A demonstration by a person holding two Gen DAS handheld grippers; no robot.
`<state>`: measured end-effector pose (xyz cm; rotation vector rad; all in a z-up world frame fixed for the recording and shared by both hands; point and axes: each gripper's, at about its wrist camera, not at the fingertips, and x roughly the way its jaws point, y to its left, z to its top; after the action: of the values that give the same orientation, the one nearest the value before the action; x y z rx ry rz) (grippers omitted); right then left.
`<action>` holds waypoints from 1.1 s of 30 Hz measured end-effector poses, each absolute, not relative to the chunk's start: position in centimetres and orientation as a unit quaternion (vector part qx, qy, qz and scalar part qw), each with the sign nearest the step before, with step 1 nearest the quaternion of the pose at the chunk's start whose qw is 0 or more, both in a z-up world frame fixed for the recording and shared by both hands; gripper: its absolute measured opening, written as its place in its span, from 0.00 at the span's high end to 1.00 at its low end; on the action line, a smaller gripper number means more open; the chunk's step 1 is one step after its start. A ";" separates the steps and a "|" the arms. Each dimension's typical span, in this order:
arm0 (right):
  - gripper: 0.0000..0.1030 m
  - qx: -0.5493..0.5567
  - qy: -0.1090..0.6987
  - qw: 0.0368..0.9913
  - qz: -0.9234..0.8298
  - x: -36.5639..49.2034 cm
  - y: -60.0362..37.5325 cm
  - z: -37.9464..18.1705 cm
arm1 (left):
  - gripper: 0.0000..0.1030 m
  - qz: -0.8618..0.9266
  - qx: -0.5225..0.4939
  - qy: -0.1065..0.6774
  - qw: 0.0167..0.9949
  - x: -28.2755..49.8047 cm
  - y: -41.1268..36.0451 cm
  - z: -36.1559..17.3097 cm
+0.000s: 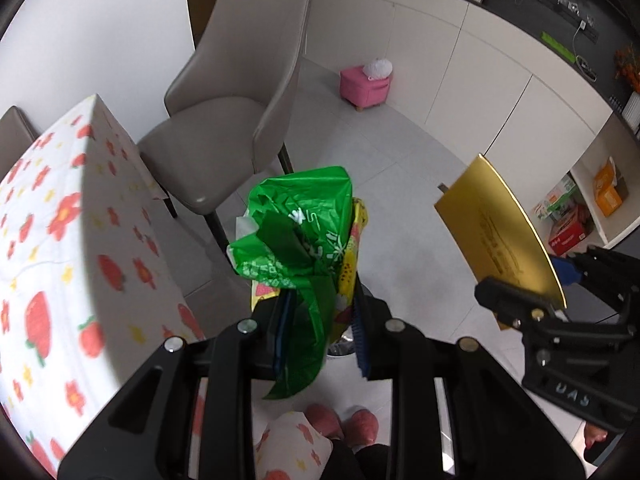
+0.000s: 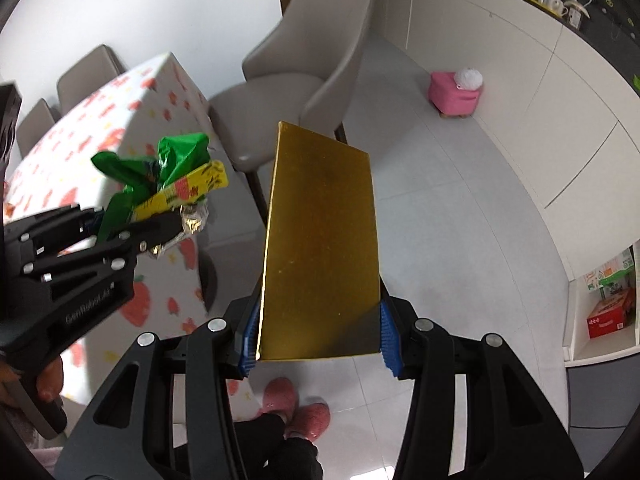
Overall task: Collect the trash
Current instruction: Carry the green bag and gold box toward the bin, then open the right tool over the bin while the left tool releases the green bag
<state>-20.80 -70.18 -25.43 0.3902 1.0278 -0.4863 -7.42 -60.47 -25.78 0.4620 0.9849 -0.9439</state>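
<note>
Left gripper [image 1: 320, 320] clamped on green wrapper [image 1: 298, 232] plus yellow packet [image 1: 350, 264], held over floor beside bench [image 1: 60, 240]. Right gripper [image 2: 318, 332] clamped on gold box [image 2: 324, 240], near chair [image 2: 304, 76].

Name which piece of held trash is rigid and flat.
The gold box, clamped in the right hand-held gripper; the green bag and yellow wrapper are crumpled.
</note>
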 end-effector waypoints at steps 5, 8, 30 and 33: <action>0.55 0.190 0.495 0.817 -0.226 -20.3 -71.0 -29.8 | 0.75 -0.421 0.206 0.466 0.750 -6.5 -61.6 -29.6; 0.55 0.182 0.496 0.820 -0.220 -19.9 -71.1 -32.0 | 0.75 -0.418 0.202 0.465 0.754 -6.6 -61.6 -31.2; 0.38 0.171 0.475 0.834 -0.224 -19.2 -72.6 -34.1 | 0.74 -0.427 0.210 0.465 0.747 -7.0 -63.2 -33.8; 0.38 0.175 0.472 0.831 -0.235 -20.1 -73.4 -34.0 | 0.74 -0.434 0.216 0.468 0.739 -7.7 -63.9 -34.4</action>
<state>-20.07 -73.38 -34.01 0.3718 1.0013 -0.4974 -7.75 -63.88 -34.37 0.4731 1.0271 -0.9524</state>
